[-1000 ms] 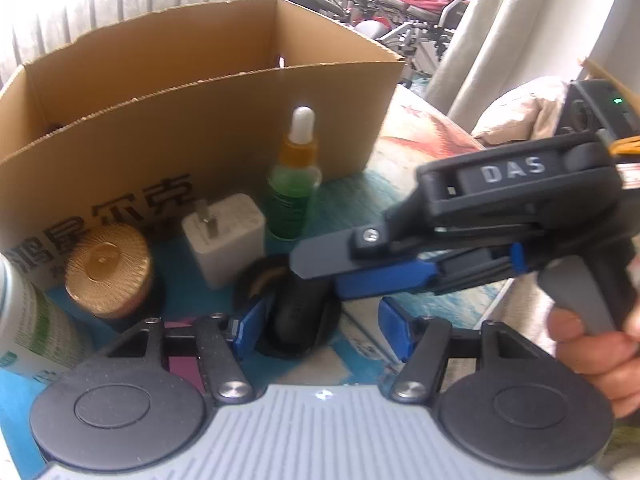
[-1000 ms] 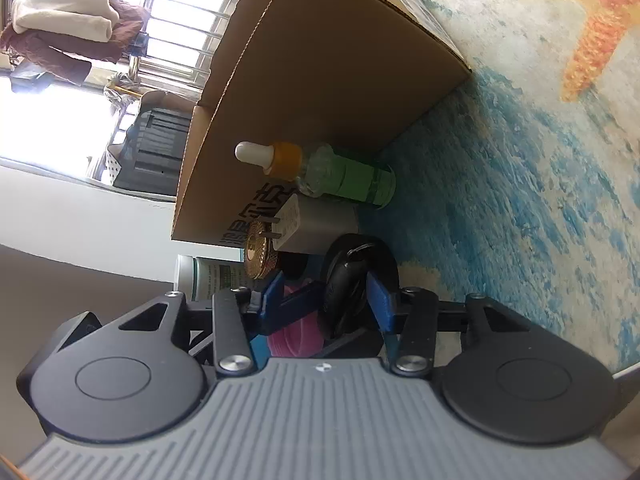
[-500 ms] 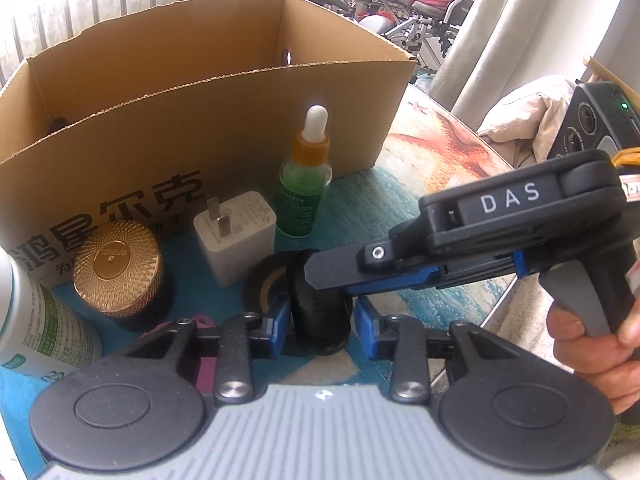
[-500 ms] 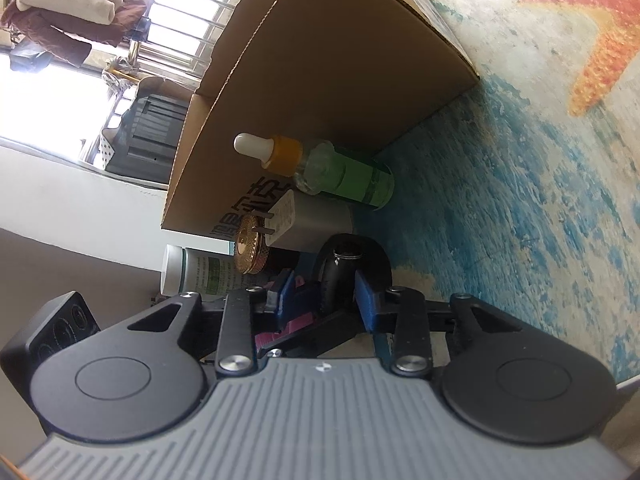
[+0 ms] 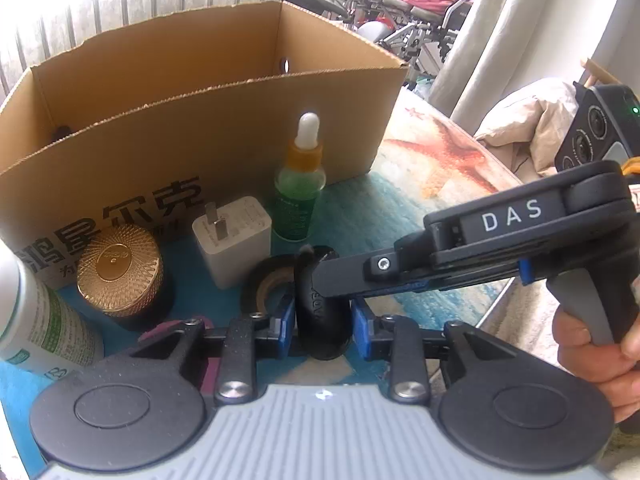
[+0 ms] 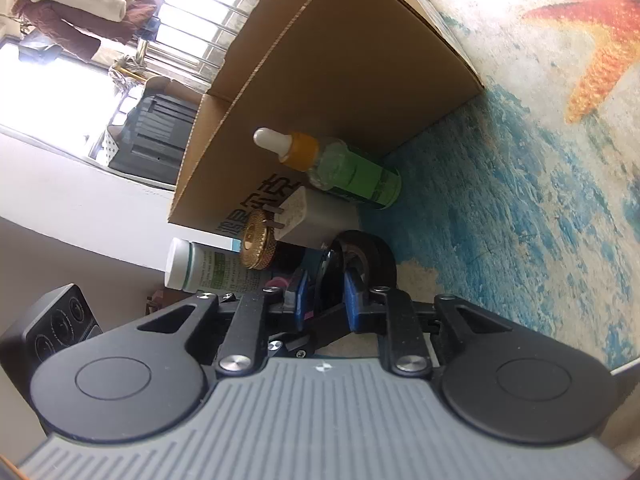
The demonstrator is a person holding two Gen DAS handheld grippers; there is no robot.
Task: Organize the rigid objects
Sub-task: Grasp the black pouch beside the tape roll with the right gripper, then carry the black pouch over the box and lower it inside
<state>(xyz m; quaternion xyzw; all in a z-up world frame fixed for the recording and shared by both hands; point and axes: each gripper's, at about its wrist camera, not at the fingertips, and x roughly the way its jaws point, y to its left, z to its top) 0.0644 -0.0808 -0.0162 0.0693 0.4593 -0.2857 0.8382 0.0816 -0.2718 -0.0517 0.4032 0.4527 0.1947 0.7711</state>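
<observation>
Both grippers have just been closing on a black wheel point(image 5: 322, 316): the left gripper point(image 5: 322, 322) clamps its tread, the right gripper point(image 6: 326, 294) pinches its rim. Best lifted level and together, clear of the tape roll point(image 5: 266, 286), toward the cardboard box point(image 5: 224, 120).

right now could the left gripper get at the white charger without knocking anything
Probably not yet. The left gripper has just been closing on the upright black tape roll, which the right gripper also pinches. The white charger stands just behind a second tape roll, close to the dropper bottle.
</observation>
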